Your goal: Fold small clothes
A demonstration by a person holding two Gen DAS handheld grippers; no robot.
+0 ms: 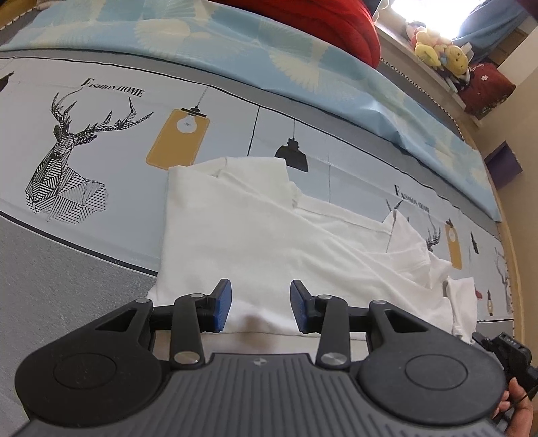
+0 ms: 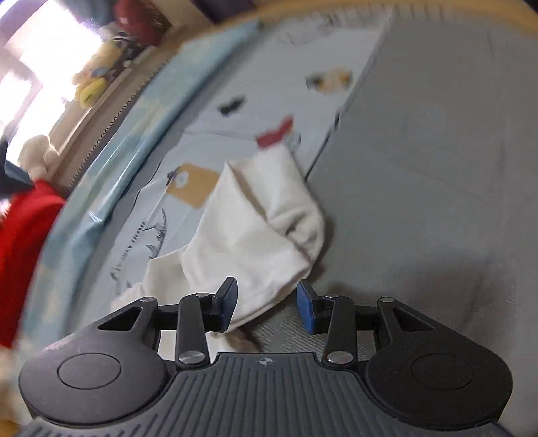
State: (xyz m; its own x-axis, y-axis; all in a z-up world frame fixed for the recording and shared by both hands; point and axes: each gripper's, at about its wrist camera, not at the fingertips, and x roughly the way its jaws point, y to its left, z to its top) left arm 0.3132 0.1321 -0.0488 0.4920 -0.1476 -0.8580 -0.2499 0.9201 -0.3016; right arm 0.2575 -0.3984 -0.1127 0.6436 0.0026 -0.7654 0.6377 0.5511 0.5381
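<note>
White garment (image 1: pixel 269 235) lies spread on the bed's printed sheet (image 1: pixel 101 111), partly folded, with one layer turned over along its far side and its right end rumpled near the sheet's right edge. Its near hem reaches the grey strip (image 1: pixel 50 269) along the near edge of the bed. The left tongs (image 1: pixel 260 307) stand wide open at that near hem, blue pads on either side of the cloth edge, gripping nothing. In the right wrist view, which is blurred, the right tongs (image 2: pixel 267 307) are also wide open; a bunched end of the white garment (image 2: pixel 255 228) lies between and beyond the pads, unclamped. A red cushion (image 1: pixel 329 23) sits at the far side of the bed, with plush toys (image 1: pixel 437 50) beyond it.
</note>
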